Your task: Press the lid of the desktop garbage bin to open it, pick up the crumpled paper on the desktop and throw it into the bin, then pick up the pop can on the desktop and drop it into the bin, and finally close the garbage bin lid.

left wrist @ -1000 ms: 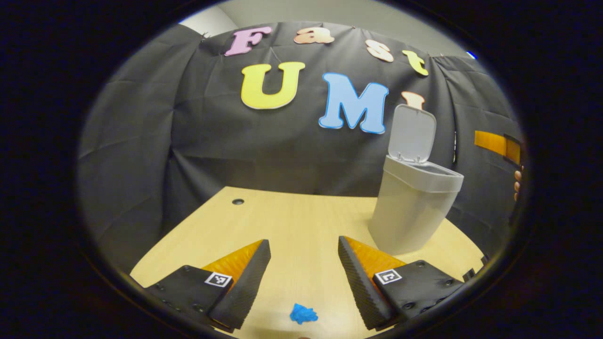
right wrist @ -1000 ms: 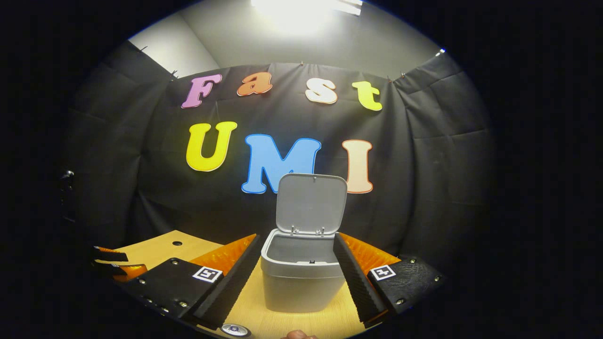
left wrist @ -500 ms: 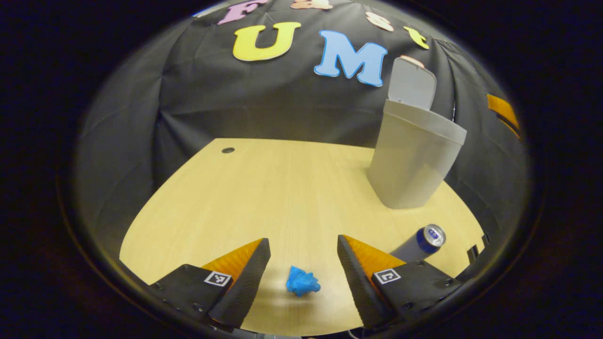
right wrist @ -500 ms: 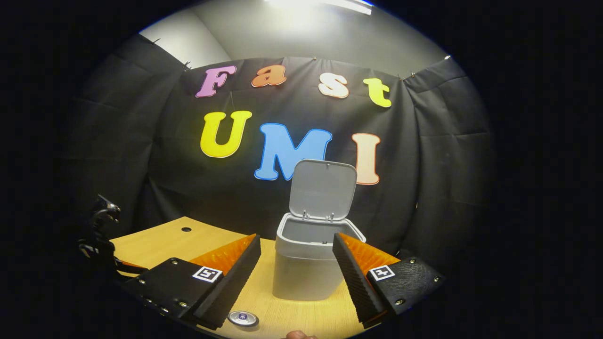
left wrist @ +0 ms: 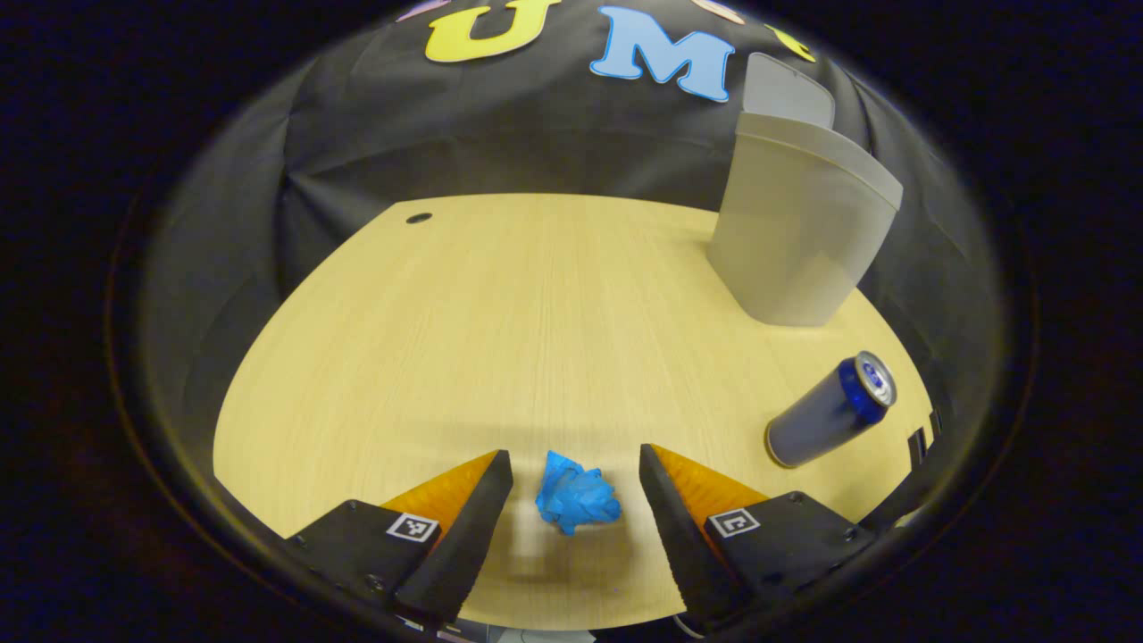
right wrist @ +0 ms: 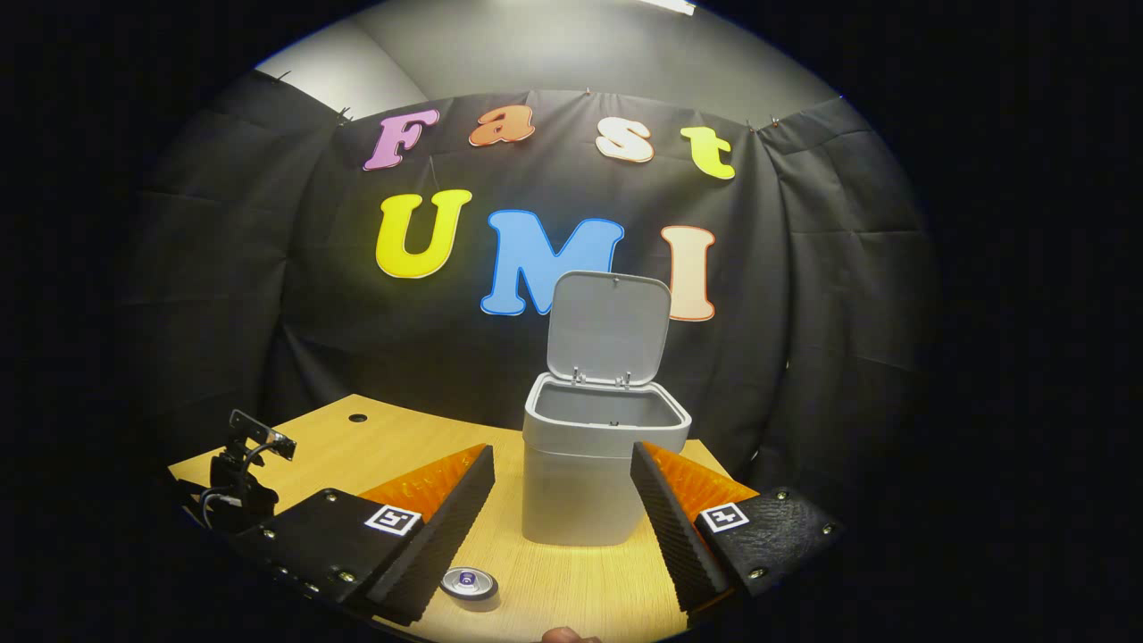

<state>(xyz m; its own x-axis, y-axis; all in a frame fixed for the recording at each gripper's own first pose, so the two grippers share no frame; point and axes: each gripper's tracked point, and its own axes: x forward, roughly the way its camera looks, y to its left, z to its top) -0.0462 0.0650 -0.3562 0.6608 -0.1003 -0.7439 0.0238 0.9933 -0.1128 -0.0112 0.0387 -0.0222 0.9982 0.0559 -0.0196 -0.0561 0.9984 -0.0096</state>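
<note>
a pale wooden desk (left wrist: 500, 304) was seen before black cloth. low in the left gripper view, the left gripper (left wrist: 571, 500) was spread around crumpled blue paper (left wrist: 577, 502), untouched. at right lay the pop can (left wrist: 830, 411), the open-lidded garbage bin (left wrist: 804, 232) above. the right gripper (right wrist: 563, 509) was spread, empty.

right tool (right wrist: 563, 509) fingers spread, bin (right wrist: 585, 482) ahead (lid (right wrist: 609, 328) upright), can (right wrist: 470, 584) below on desk (right wrist: 393, 446).
</note>
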